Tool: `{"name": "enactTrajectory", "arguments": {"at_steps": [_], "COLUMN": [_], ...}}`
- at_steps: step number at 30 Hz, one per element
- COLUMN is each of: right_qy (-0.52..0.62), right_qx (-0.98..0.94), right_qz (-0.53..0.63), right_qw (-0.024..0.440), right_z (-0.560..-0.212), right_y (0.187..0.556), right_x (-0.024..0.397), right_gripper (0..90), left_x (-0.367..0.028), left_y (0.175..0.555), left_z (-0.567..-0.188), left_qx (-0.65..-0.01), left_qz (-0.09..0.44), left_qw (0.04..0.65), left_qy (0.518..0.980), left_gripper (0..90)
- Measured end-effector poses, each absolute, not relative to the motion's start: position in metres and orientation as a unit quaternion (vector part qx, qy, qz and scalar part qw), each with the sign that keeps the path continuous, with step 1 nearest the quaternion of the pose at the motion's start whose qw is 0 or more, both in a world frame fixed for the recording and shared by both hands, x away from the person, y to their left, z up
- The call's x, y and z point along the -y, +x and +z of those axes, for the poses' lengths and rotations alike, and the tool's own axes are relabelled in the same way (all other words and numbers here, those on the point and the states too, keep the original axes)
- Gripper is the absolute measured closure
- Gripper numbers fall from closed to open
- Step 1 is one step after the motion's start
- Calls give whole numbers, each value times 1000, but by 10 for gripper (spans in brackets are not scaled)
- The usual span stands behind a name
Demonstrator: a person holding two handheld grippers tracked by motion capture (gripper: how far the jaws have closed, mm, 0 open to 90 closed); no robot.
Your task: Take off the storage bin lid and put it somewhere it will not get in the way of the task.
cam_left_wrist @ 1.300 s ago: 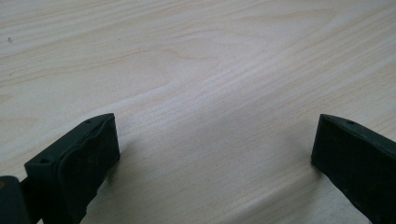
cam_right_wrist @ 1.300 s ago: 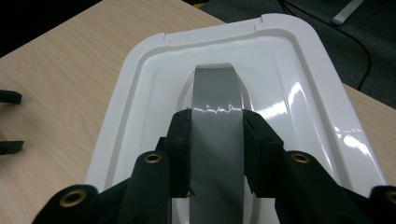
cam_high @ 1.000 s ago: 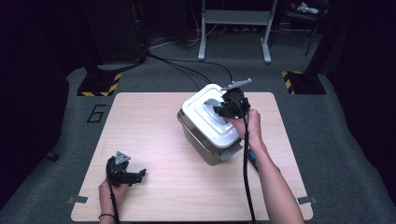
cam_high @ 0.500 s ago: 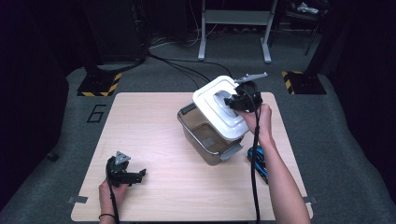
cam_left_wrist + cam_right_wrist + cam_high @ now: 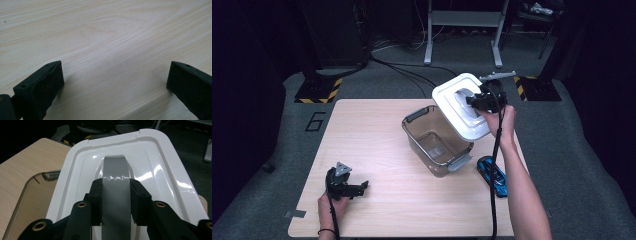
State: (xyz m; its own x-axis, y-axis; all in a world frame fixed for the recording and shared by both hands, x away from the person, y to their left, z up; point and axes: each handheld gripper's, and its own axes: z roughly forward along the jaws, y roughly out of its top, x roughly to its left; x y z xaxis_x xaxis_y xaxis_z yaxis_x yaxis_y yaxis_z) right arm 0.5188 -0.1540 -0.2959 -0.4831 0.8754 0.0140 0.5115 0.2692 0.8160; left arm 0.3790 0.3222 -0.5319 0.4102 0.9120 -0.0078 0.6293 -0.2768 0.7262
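A clear plastic bin (image 5: 437,142) with grey end latches stands uncovered on the table, right of the middle. Its white lid (image 5: 459,105) hangs tilted above the bin's far right corner. My right gripper (image 5: 477,100) is shut on the lid's grey handle (image 5: 116,195), one black pad on each side of the strap. The lid (image 5: 155,165) spreads out behind the jaws, with the bin's rim (image 5: 27,187) below at the left. My left gripper (image 5: 347,186) rests on the table near the front left; its jaws stand wide open over bare wood (image 5: 112,62).
A blue toy car (image 5: 493,175) lies on the table just right of the bin, under my right forearm. The wooden table (image 5: 362,130) has free room left of the bin. Beyond it are a dark floor, cables and a metal stand.
My right gripper has lifted the white lid off the bin and carried it up and to the right. The bin now stands uncovered and the blue car shows. The left gripper kept still.
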Motion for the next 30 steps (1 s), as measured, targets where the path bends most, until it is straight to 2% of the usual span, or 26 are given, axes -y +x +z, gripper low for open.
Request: {"name": "enactTrajectory", "arguments": {"at_steps": [18,26,30], "right_qy": [499,515,530], "right_qx": [-735,-721,-712], "right_qz": [394,393,394], "right_qw": [234,246,238], "right_z": [-309,-332,-346], "right_y": [540,552,557], "right_x": [194,210,215], "right_gripper": [666,666,666], "left_x": [-322,-322,-322], "left_y": [379,379,379], "left_z": [-532,-532,-532], "left_qx": [-500,-500,-500], "left_qz": [212,211,211], "left_qw": [333,333,333], "left_qy": [771,771,771], "left_gripper": [8,8,8]}}
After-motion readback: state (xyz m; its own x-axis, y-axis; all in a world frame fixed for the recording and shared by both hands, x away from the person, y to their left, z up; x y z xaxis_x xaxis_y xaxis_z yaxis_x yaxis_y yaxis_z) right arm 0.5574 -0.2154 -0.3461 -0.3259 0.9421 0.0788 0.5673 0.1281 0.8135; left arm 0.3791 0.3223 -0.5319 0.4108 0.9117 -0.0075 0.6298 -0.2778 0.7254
